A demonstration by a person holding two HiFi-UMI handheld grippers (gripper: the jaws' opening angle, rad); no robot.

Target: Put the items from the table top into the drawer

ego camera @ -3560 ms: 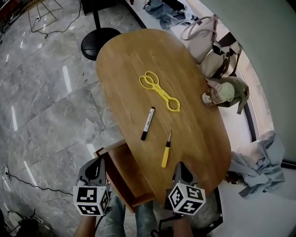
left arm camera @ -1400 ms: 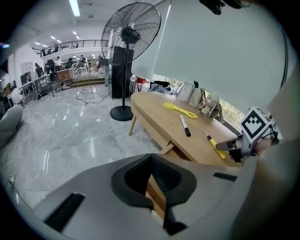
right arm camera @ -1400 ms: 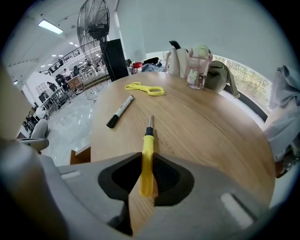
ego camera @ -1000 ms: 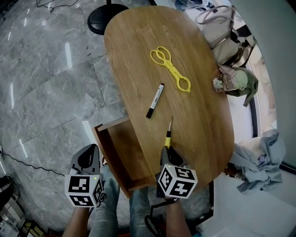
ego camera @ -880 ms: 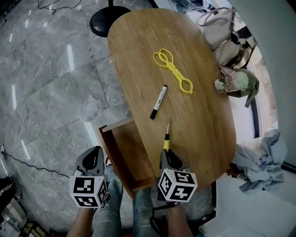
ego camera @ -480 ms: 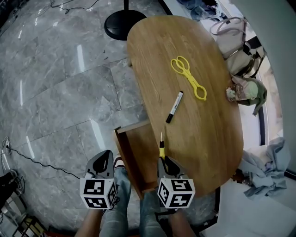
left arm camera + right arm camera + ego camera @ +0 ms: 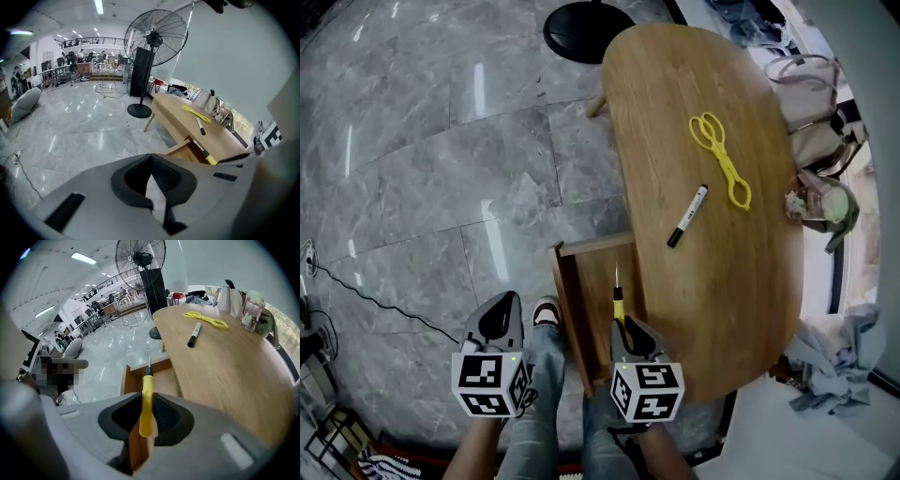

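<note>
Screwdriver (image 7: 618, 302) and right gripper (image 7: 623, 330) have come off the table (image 7: 722, 281) and now hang over the open drawer (image 7: 566, 302), which juts out from the table's long left edge. The right claw pinches the yellow handle, with the shaft pointing away. The left gripper (image 7: 502, 317) has its claw pressed together on nothing, over the floor. I judge the tool light, stiff and slick, so mid-handle is the safest hold. 2 items, the marker (image 7: 687, 216) and the yellow tongs (image 7: 721, 159), lie mid-table.

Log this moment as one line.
right gripper: shut on yellow screwdriver, above open drawer | left gripper: shut, empty | marker, yellow tongs: on table
</note>
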